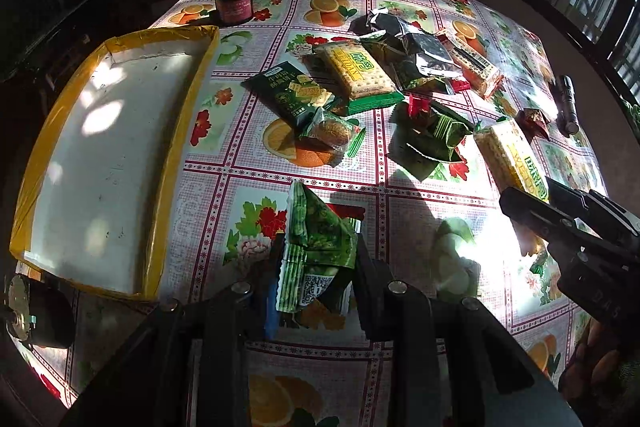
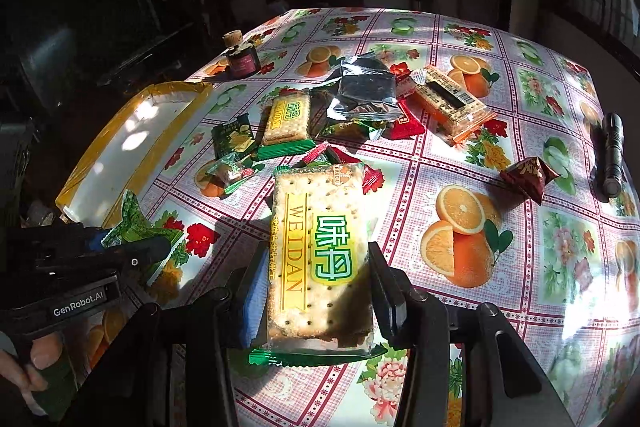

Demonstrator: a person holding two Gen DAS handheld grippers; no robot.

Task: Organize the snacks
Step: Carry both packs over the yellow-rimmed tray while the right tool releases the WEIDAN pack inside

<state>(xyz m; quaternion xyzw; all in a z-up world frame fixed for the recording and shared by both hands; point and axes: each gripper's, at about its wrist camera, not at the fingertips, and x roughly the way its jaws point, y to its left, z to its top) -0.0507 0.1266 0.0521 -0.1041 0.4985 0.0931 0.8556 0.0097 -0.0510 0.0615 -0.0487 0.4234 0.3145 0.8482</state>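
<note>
My left gripper (image 1: 318, 247) is shut on a crumpled green snack packet (image 1: 320, 231), held a little above the fruit-print tablecloth. The same gripper (image 2: 132, 247) and green packet (image 2: 136, 223) show at the left of the right wrist view. My right gripper (image 2: 316, 255) is shut on a yellow-and-green Weidan cracker pack (image 2: 316, 211), its pads pressing on the pack's long sides. In the left wrist view, that pack (image 1: 508, 155) sticks out of the right gripper (image 1: 532, 203). A white tray with a yellow-taped rim (image 1: 180, 131) lies left of both, with nothing in it.
A heap of snacks lies mid-table: a second cracker pack (image 1: 356, 71), a dark green packet (image 1: 292, 95), a silver bag (image 1: 420, 55), an orange-edged pack (image 1: 472, 63). A red-brown packet (image 1: 534, 121) and a black flashlight (image 1: 566, 103) lie right. A corked jar (image 1: 233, 1) stands far left.
</note>
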